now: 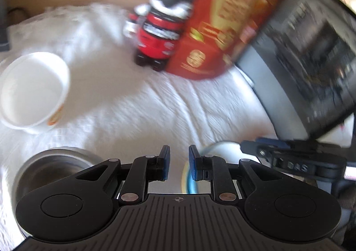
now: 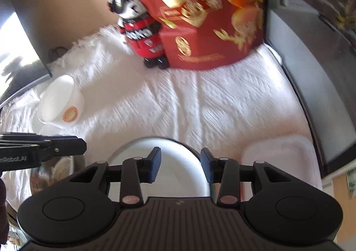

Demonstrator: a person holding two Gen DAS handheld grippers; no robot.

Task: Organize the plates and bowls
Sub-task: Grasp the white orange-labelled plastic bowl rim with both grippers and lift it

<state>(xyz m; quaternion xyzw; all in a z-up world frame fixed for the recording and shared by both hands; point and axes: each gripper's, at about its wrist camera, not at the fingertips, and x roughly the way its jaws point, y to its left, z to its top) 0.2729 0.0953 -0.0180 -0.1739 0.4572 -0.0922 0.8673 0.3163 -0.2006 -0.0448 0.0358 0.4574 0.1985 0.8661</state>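
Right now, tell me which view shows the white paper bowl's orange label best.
The right wrist view: the white paper bowl shows its round orange label facing the camera. The left wrist view looks into the bowl, with only a blurred sliver of the label visible.

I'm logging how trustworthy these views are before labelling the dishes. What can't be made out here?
- Steel bowl, left wrist view: near half hidden behind the left tool.
- White plate, right wrist view: near edge covered by the right tool.
- Red box: top cut off by the frame; its print is motion-blurred in the left wrist view.
- Pale tray: overexposed, contents unreadable.
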